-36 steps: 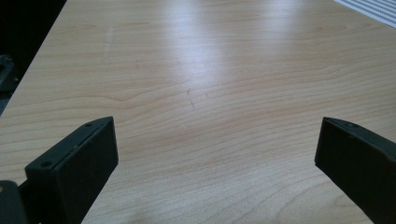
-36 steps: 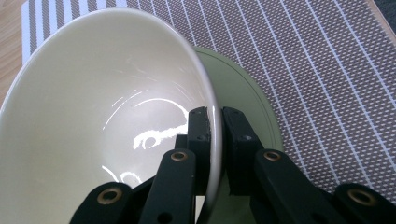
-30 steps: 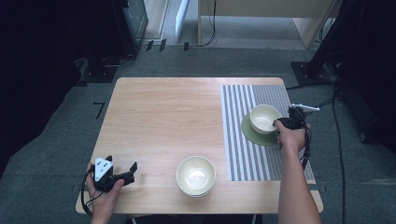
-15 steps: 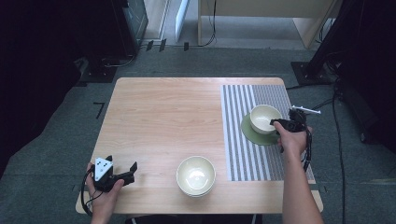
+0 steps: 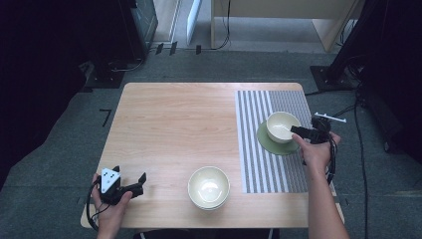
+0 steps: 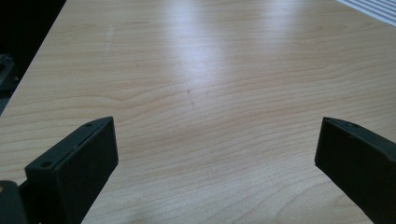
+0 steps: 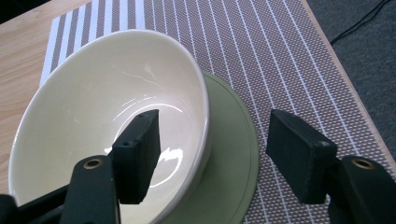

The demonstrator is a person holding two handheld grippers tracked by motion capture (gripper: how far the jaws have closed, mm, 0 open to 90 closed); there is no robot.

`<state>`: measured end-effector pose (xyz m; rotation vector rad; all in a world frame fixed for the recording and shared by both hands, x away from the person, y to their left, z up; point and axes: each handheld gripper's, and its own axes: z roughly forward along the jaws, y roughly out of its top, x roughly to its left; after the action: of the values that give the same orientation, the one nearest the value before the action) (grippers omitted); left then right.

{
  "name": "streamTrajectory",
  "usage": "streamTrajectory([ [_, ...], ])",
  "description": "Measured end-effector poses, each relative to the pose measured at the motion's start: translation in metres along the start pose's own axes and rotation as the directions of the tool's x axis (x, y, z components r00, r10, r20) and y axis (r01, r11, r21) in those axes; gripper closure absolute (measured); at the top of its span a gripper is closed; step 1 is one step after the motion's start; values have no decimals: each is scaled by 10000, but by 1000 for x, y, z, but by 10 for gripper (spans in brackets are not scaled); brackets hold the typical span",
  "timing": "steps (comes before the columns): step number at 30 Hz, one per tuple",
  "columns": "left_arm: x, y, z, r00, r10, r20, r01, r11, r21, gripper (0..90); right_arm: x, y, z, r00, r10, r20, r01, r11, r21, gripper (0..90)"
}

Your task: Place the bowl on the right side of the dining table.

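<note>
Cream bowl [image 7: 107, 126] rim between open right gripper [image 7: 215, 149] jaws — one inside.

Each hand-held gripper was black, with two flat, blocky jaws carrying small screw holes near their tips and brass-coloured pivot screws on the arms. The left hand-held gripper [image 5: 128, 186] bore a grey three-cornered plate with dark dots, and a black cable looped from it. The right hand-held gripper [image 5: 297, 131] trailed a black cable; both forearms were bare, sleeveless.

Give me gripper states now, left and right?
Left gripper: open, holding nothing, over bare table.
Right gripper: open, jaws astride the rim of the bowl on the saucer, not closed on it.
</note>
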<state>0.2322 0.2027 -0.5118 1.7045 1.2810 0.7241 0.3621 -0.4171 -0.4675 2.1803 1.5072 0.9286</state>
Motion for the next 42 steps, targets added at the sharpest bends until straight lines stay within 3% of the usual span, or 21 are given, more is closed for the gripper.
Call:
streamTrajectory([
  [3, 0, 0, 0, 10000, -18, -8, 18, 10000, -7, 0, -1, -2, -3, 9990, -184, -419, 181, 9998, -75, 274],
  [7, 0, 0, 0, 10000, -9, -18, 9, 10000, -7, 0, -1, -5, -7, 9991, -385, -194, 381, 9991, -165, 217],
  [8, 0, 0, 0, 10000, -15, -15, 15, 10000, -9, 0, -2, -7, -10, 9970, -558, -536, 531, 9973, -503, 160],
  [10, 0, 0, 0, 10000, -20, -16, 20, 10000, -15, 0, -2, -8, -13, 9956, -677, -644, 628, 9951, -767, 136],
  [15, 0, 0, 0, 10000, 19, -23, -19, 10000, 5, 0, -1, -12, -18, 9948, -775, -658, 683, 9889, -1322, 65],
  [16, 0, 0, 0, 10000, 19, -30, -19, 10000, 2, 0, 0, -14, -21, 9938, -923, -617, 813, 9833, -1627, 41],
  [25, 0, 0, 0, 10000, 41, -20, -41, 10000, 11, 0, 0, -24, -30, 9910, -1205, -577, 1040, 9669, -2329, 0],
  [27, 0, 0, 0, 10000, 58, -17, -58, 10000, 27, 0, -1, -29, -33, 9899, -1275, -613, 1071, 9586, -2639, 0],
  [42, -1, 0, 0, 10000, 71, -35, -71, 10000, 18, 0, -9, -48, -44, 9881, -1320, -791, 1029, 9491, -2978, 0],
])
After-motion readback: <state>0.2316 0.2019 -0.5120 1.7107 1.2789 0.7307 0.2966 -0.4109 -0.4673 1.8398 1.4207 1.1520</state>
